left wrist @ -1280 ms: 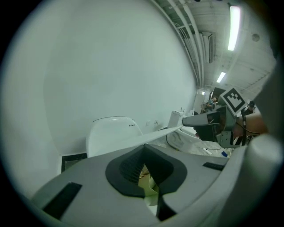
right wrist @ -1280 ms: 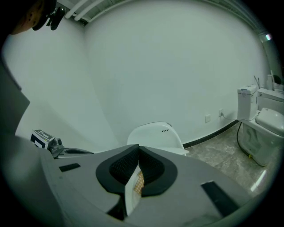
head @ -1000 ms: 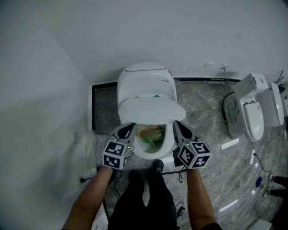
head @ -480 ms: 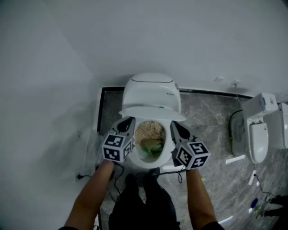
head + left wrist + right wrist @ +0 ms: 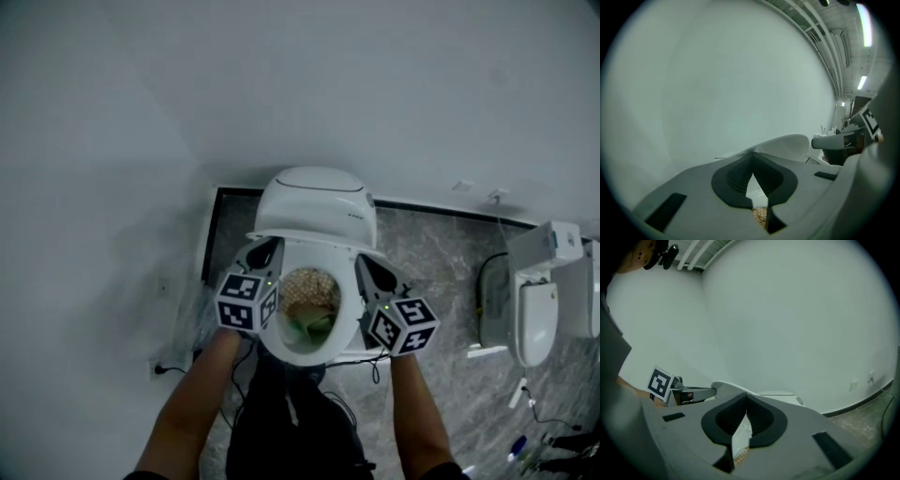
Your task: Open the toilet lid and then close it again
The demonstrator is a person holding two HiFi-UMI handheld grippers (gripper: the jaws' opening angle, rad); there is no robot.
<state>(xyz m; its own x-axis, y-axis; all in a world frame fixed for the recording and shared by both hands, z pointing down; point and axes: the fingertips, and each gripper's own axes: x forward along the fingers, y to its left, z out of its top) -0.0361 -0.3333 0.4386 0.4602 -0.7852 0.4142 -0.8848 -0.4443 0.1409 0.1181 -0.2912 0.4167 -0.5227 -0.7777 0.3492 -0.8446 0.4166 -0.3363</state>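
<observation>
A white toilet (image 5: 349, 323) stands against the wall. Its lid (image 5: 314, 237) is lifted steeply and shows almost edge-on in front of the tank (image 5: 317, 197). The bowl lies uncovered, with brownish and green stuff (image 5: 309, 298) inside. My left gripper (image 5: 265, 247) is shut, its tips at the lid's left edge. At the lid's right edge is my right gripper (image 5: 367, 263), also shut. Neither clamps the lid. In the left gripper view the closed left gripper (image 5: 752, 162) points at the white lid (image 5: 787, 144). The right gripper view shows the right gripper (image 5: 746, 398) closed likewise, with the left gripper's cube (image 5: 660, 382) beyond.
White walls close in on the left and behind. A second white toilet (image 5: 531, 314) stands at the right on the grey marble floor (image 5: 431, 248). Cables (image 5: 367, 361) trail on the floor near my legs (image 5: 291, 422). A dark strip (image 5: 212, 234) borders the floor beside the toilet.
The lid has swung up from half-raised over the bowl to nearly upright. Both grippers moved up and toward the tank with its edges, uncovering the bowl.
</observation>
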